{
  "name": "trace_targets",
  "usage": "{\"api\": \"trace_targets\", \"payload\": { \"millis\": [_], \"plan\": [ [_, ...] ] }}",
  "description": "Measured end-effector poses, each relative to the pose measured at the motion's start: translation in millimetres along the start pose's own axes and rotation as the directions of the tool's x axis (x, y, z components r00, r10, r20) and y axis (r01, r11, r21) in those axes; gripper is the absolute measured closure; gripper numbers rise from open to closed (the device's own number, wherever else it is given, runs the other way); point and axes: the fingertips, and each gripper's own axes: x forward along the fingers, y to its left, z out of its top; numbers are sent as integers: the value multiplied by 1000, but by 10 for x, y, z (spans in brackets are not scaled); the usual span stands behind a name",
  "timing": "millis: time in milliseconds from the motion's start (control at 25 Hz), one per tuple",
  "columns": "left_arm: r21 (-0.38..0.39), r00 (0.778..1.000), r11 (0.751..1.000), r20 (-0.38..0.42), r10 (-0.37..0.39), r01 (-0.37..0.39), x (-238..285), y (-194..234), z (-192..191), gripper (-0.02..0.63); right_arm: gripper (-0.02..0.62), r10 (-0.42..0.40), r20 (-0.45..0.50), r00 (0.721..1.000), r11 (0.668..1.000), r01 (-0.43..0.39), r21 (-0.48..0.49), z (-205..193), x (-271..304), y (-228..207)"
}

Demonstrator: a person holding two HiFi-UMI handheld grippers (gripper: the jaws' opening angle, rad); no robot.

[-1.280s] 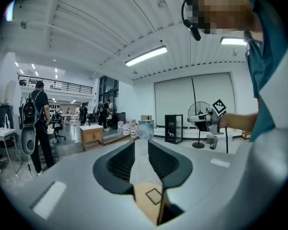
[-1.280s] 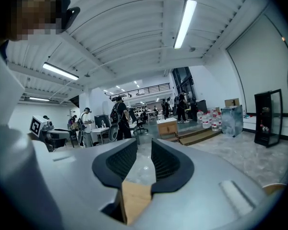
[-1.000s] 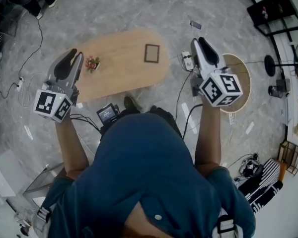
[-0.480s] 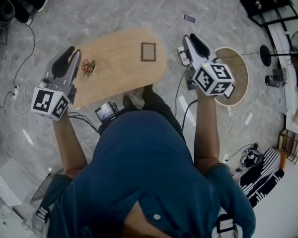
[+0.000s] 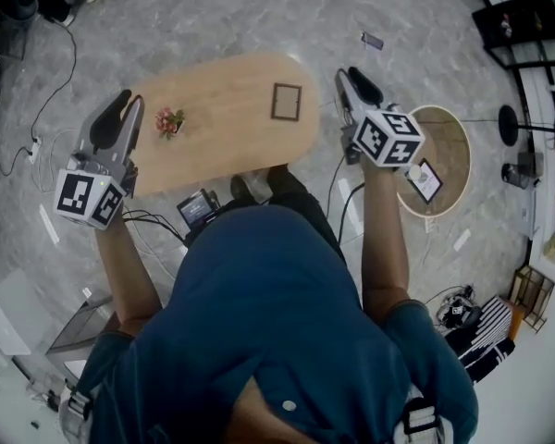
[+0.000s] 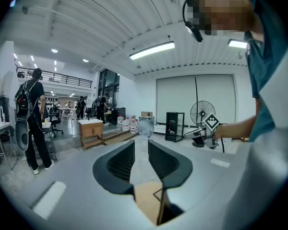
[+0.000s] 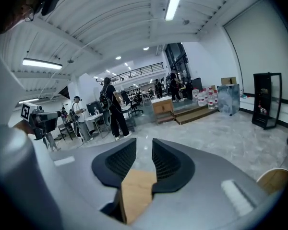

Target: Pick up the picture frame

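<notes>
A small dark-rimmed picture frame (image 5: 286, 101) lies flat near the right end of the oval wooden table (image 5: 222, 146). My left gripper (image 5: 125, 100) hovers off the table's left end, apart from the frame. My right gripper (image 5: 346, 74) hovers just past the table's right end, a short way right of the frame. In the left gripper view the left gripper (image 6: 141, 145) shows only a narrow slit between its jaws, with nothing in it. The right gripper (image 7: 144, 145) looks the same, above a strip of tabletop (image 7: 137, 193).
A small potted plant (image 5: 170, 119) stands on the table's left part. A round side table (image 5: 449, 146) with a tablet (image 5: 424, 180) stands at right. Cables and a small screen device (image 5: 201, 208) lie on the floor. People stand far off in both gripper views.
My right gripper has drifted left and closer to the table's right end, uncovering the tablet on the round side table. The left gripper has barely moved.
</notes>
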Motion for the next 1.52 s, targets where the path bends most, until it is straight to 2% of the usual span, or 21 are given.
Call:
{"api": "trace_targets", "payload": {
  "millis": [400,680,1080,1520],
  "plan": [
    [-51,994,998,-100,39,-44,321,111,-275,520,508,23,-148,989,998,-14,66,-554,811,-525],
    [-83,984,994,-169,53,-67,491,142,-544,520,503,30,-276,961,992,6,129,-1198,1320,-917],
    [-136,957,985,-282,62,-104,629,159,-1023,520,501,50,-442,896,976,51,213,-2212,1970,-1348],
    [-184,922,974,-385,52,-132,717,153,-1539,520,502,56,-611,790,957,131,257,-3425,2417,-1733]
  ]
}}
